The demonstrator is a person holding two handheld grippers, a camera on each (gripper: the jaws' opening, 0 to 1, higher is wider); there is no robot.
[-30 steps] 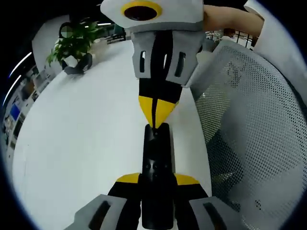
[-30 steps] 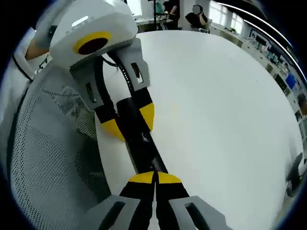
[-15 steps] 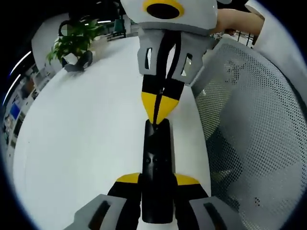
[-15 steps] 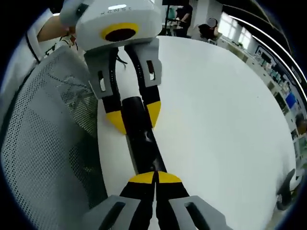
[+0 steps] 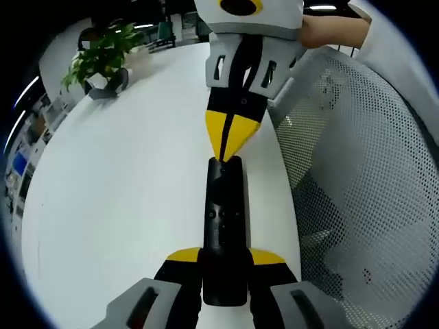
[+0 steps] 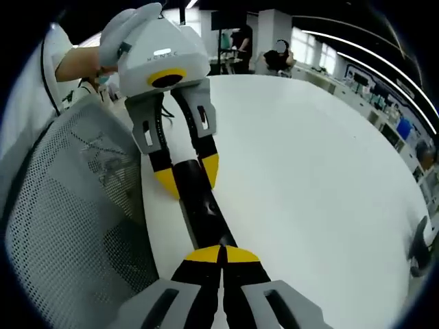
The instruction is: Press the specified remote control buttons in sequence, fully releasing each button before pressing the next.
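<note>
Since the earlier frame our right gripper [image 5: 232,130], jaws closed, has slid toward the far end of the remote [image 5: 225,226], which our left gripper [image 6: 186,177] clamps over the table [image 6: 302,178]; presses seem unfinished.

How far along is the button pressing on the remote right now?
Done: the left gripper is shut on the black remote, holding it over the white table.
In hand: the right gripper, closed, has its tips at the remote's far end.
Left: I cannot tell which buttons have been pressed or how many remain.
</note>
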